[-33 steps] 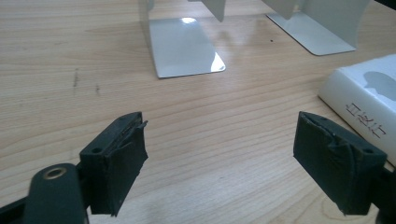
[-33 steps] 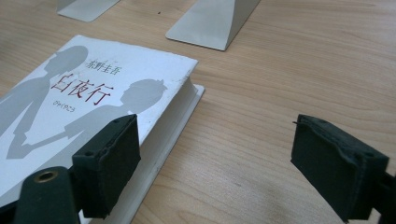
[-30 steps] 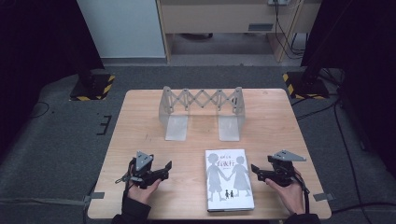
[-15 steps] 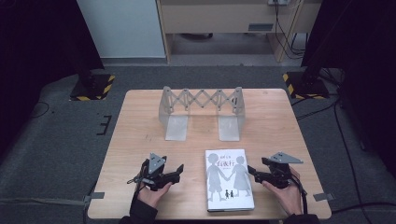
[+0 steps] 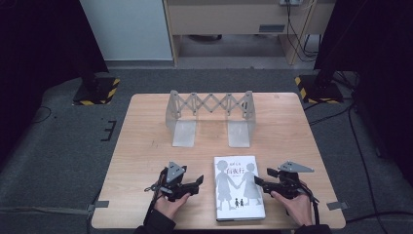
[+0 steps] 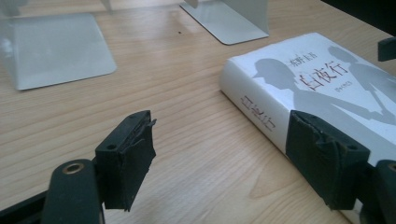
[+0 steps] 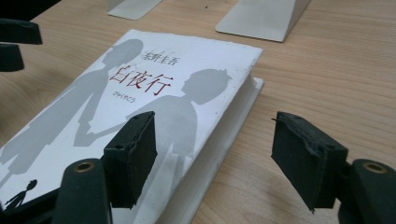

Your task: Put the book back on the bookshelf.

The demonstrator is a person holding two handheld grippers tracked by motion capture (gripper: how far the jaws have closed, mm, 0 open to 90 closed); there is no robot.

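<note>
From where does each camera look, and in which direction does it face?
High view: above the person's side, facing forward and down on the table; both hands with left gripper and right gripper.
Left gripper view: on that gripper, facing the book spine; own jaws.
Right gripper view: facing the book's cover; own jaws.
All share the book and bookstand.

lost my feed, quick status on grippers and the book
Left gripper and right gripper open, closing in, flanking book. Book flat, untouched. Nothing in the way.
</note>
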